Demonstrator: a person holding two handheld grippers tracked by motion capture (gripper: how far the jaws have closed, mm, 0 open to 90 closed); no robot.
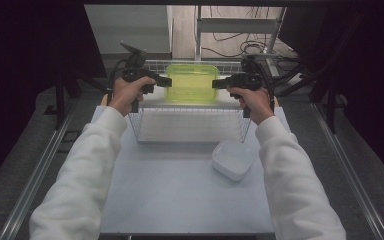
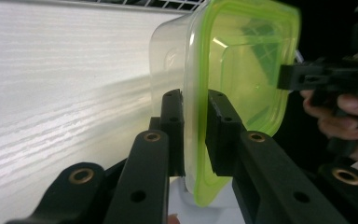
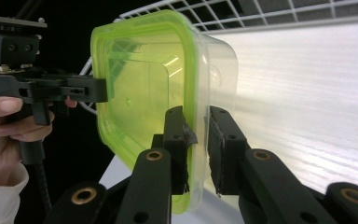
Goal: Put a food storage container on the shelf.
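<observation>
Both forearms reach forward, the left gripper (image 1: 167, 81) and right gripper (image 1: 216, 83) each clamped on opposite rims of the green-lidded container (image 1: 192, 83), apparently above the wire basket (image 1: 190, 125).

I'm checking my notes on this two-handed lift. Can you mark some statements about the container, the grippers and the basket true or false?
1. The left gripper is clamped on the rim of the green-lidded container. True.
2. The right gripper hangs open, apart from the container. False: it grips the opposite rim.
3. The container is held above the wire basket. True.
4. The white container sits inside the basket. False: it stands on the table beside it.
5. The held container's lid is blue. False: yellow-green.
</observation>
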